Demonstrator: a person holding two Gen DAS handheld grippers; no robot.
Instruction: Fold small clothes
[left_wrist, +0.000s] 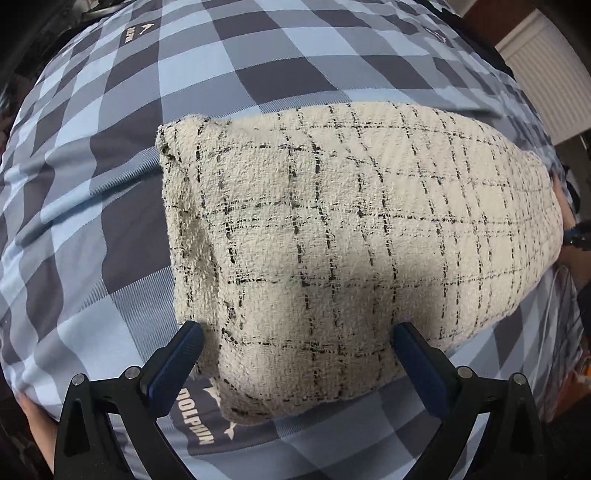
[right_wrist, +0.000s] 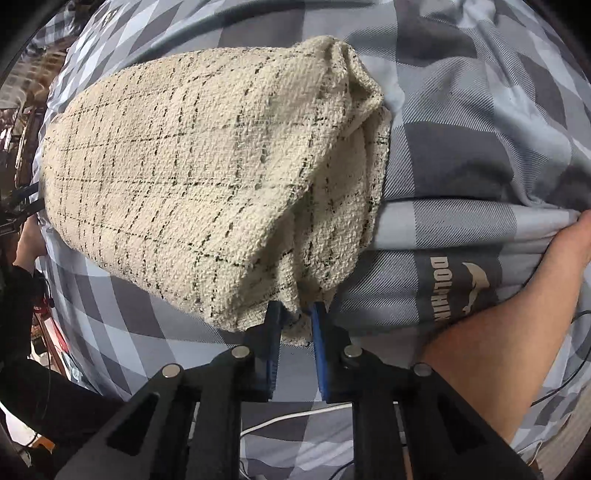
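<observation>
Tweed garment (left_wrist: 332, 221), cream w/ black check, lies folded on our checked bedspread (left_wrist: 92, 184). Right claw (right_wrist: 295, 317) clamped on its corner; left claw (left_wrist: 295, 343) apart, straddling its edge.

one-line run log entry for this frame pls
left gripper: open over cream plaid garment | right gripper: shut on garment corner | surface: checked bedsheet

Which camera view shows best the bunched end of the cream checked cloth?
The right wrist view. There the bunched, layered end of the cream cloth lies near the middle, and the right gripper pinches its corner. The left wrist view shows mainly the flat top of the cloth, between the open fingers of the left gripper.
</observation>
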